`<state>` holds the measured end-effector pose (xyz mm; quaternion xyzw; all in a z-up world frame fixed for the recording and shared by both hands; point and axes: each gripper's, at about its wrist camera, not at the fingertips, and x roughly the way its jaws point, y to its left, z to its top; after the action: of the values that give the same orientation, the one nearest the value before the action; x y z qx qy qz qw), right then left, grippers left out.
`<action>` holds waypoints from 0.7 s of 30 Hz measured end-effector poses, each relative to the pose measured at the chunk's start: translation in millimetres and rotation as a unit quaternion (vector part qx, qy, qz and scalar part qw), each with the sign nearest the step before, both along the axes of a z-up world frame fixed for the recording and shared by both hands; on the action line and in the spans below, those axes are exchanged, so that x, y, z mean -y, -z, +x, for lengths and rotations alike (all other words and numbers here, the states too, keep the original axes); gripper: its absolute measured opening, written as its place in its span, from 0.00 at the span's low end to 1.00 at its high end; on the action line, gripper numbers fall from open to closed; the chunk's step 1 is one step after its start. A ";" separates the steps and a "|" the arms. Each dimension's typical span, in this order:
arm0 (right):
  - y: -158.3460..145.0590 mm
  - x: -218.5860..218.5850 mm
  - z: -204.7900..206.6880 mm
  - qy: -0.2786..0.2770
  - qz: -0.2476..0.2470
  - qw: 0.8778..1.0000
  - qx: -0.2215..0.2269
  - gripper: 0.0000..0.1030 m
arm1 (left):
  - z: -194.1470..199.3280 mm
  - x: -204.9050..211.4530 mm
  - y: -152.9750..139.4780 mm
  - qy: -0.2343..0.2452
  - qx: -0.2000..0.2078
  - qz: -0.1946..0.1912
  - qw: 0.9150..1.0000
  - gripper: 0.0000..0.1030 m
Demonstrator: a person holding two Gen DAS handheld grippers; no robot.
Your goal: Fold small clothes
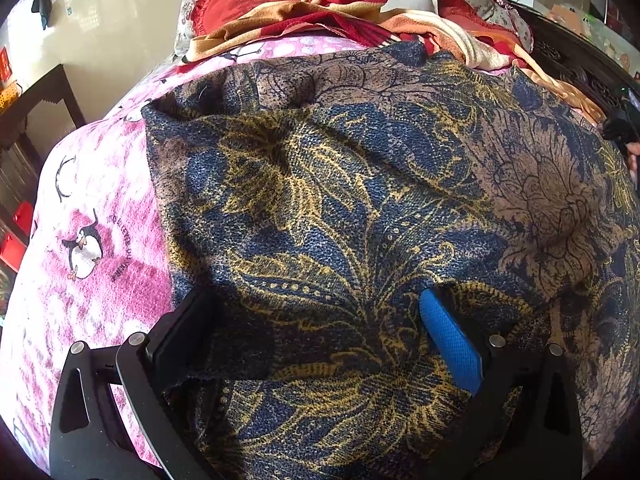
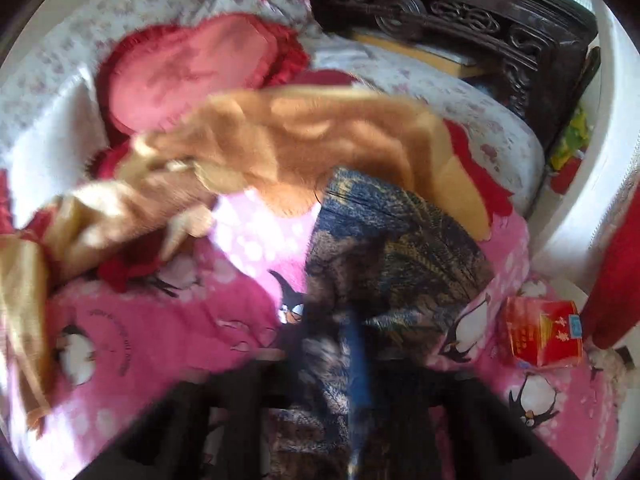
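A blue, brown and gold floral cloth [image 1: 360,208] lies spread over the pink penguin bedsheet [image 1: 88,208]. My left gripper [image 1: 316,320] is open, its fingers wide apart over the cloth's near edge, the blue pad [image 1: 448,344] showing on the right finger. In the blurred right wrist view the same cloth [image 2: 400,232] runs up from between the fingers of my right gripper [image 2: 340,364], which is shut on its edge. The right gripper also shows at the far right of the left wrist view [image 1: 622,124].
Crumpled red and orange blankets [image 1: 360,12] and a red frilled pillow [image 2: 192,68] lie at the head of the bed. A dark carved headboard [image 2: 480,20] stands behind. A red box [image 2: 544,332] sits on the sheet at right. A dark table [image 1: 36,108] stands left of the bed.
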<state>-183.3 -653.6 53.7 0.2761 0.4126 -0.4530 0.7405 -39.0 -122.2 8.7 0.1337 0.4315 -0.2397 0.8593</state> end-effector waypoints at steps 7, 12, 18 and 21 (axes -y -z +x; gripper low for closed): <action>-54.1 -36.8 -35.6 -0.061 0.003 0.993 0.103 0.04 | 0.6 -0.2 -6.4 0.008 -0.006 0.004 1.000 1.00; -117.1 -98.8 -55.8 -0.150 -0.011 0.975 0.163 0.04 | -2.1 -7.9 -22.8 0.004 -0.004 -0.006 1.000 1.00; -186.2 -176.7 -60.9 -0.257 -0.022 0.942 0.213 0.04 | -3.9 -24.6 -56.7 -0.008 0.019 -0.038 0.999 1.00; -208.9 -220.5 -50.6 -0.321 -0.012 0.919 0.228 0.04 | -0.2 -36.2 -72.6 -0.019 0.024 -0.055 0.998 1.00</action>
<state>-233.9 -433.1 262.6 0.2159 0.2935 -0.1210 0.9234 -39.2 -86.0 81.4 0.0837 0.3998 -0.2430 0.8798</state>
